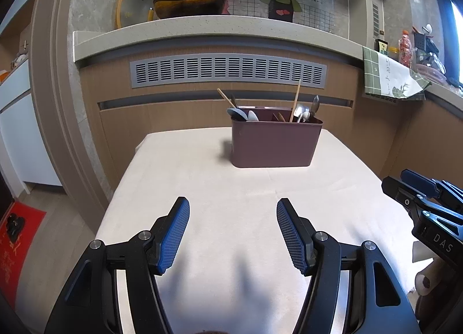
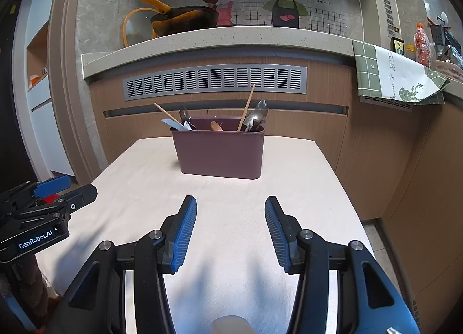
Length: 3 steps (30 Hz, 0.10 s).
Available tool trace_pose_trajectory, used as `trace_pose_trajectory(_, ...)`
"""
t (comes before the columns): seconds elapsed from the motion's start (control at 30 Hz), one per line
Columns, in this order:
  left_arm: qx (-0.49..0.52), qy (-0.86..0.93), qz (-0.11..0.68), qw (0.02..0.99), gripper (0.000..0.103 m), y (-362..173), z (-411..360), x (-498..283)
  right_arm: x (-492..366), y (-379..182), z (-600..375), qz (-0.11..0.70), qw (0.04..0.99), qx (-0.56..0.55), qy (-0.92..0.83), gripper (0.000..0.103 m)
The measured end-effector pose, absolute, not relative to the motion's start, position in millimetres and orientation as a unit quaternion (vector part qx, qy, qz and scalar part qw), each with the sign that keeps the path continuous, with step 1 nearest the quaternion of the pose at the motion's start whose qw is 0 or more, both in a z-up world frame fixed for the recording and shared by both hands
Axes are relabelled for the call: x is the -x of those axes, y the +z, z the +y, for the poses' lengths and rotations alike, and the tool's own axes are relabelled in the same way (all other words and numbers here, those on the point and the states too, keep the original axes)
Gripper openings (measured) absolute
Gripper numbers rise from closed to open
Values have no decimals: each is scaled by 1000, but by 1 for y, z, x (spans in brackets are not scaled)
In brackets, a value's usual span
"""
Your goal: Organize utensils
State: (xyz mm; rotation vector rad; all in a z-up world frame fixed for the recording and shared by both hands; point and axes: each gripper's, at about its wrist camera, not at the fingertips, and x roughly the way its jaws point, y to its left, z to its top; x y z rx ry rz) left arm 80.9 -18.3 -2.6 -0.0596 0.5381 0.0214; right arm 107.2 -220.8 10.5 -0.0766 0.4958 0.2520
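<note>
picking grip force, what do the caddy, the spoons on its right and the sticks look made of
Caddy: likely plastic, matte mauve, with smooth moulded walls and rounded corners. Spoons: metal by the look, probably steel; grey, shiny, with bright glints. Sticks: pale tan and dull, thin and straight, so wood or bamboo; which one cannot be told.

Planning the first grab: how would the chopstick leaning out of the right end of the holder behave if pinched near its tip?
The wooden chopstick looks thin, stiff and probably light. It leans loosely on the rim of the utensil holder, so it may pivot or slide sideways. It stands close beside the metal spoons, which it might jostle.
</note>
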Motion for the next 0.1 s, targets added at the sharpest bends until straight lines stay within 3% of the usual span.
trace_pose_trajectory(0.1,28,15,258,966,63,-3,-16,-82,-108,11,-219,242,961,43,124,46)
